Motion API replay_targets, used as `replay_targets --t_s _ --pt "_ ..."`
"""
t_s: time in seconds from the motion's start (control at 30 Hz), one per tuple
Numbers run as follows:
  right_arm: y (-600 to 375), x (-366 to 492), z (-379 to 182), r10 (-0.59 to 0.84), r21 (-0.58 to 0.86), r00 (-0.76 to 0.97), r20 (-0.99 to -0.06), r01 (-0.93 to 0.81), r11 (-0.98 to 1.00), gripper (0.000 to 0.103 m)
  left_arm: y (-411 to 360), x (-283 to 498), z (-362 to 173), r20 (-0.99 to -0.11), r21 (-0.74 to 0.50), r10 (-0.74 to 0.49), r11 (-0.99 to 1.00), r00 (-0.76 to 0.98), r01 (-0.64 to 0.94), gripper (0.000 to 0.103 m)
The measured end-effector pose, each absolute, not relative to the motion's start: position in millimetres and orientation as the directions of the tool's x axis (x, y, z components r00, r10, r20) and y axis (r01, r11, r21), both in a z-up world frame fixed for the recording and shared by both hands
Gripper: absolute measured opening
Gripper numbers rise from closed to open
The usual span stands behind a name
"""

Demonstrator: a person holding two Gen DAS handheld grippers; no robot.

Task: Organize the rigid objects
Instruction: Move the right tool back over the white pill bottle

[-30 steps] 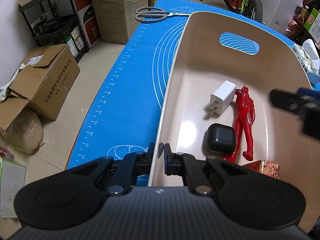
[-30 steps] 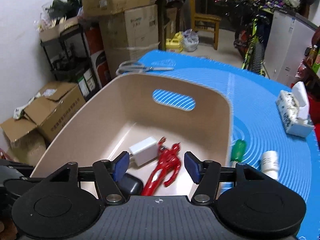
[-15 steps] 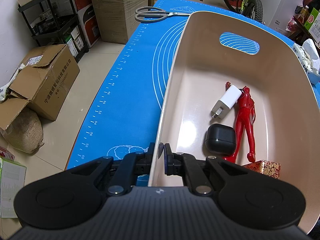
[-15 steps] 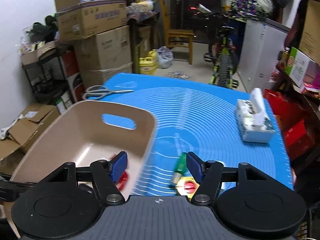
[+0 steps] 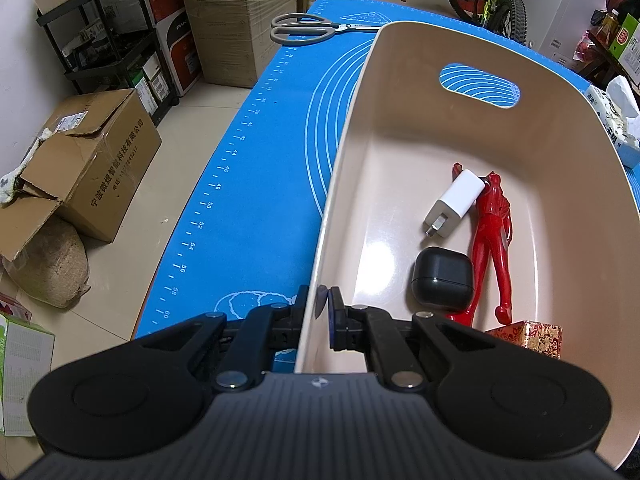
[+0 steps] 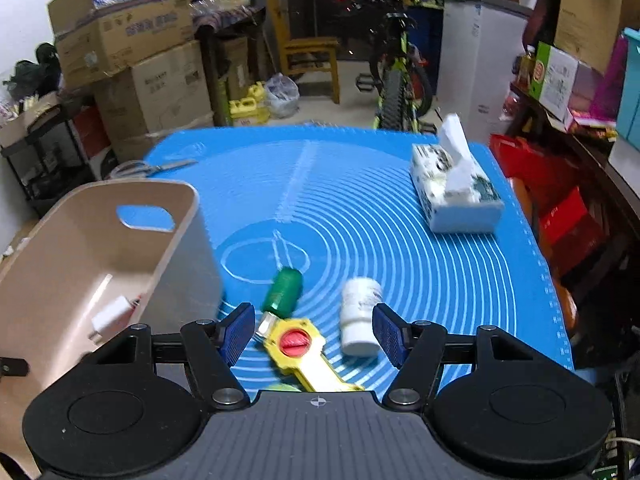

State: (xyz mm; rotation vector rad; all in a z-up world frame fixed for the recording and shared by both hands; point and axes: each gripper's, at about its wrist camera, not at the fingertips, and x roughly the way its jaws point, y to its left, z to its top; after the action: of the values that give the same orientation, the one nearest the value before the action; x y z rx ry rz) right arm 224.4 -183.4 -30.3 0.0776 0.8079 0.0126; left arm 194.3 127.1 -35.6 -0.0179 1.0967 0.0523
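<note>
My left gripper (image 5: pixel 323 304) is shut on the near rim of the beige bin (image 5: pixel 344 168). Inside the bin lie a white charger (image 5: pixel 456 204), a red toy figure (image 5: pixel 494 236), a black earbud case (image 5: pixel 442 278) and a red patterned box (image 5: pixel 528 338). In the right wrist view the bin (image 6: pixel 52 280) stands at the left. My right gripper (image 6: pixel 314 334) is open above the blue mat, with a yellow toy with a red dial (image 6: pixel 306 350), a green bottle (image 6: pixel 284 292) and a white bottle (image 6: pixel 360 316) lying below and between its fingers, untouched.
Grey scissors (image 5: pixel 308 29) lie on the blue mat (image 5: pixel 256 184) beyond the bin. A tissue box (image 6: pixel 452 188) stands at the mat's far right. Cardboard boxes (image 5: pixel 88 168) and shelves line the floor to the left; a bicycle (image 6: pixel 396 88) stands behind the table.
My right gripper has swung rightward out of the bin to over the mat's loose objects. The white charger shifted against the red figure. The left gripper kept its hold on the rim.
</note>
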Motion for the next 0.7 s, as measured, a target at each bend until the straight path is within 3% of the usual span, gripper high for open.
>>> replay_targets --t_s 0.7 --pt "-199 244 -80 0.027 0.077 0.655 -0.756 0.048 0.996 0.071 125 195 -35 -0.890 0.027 0.045 0.999 0.454 -0.046 0.011"
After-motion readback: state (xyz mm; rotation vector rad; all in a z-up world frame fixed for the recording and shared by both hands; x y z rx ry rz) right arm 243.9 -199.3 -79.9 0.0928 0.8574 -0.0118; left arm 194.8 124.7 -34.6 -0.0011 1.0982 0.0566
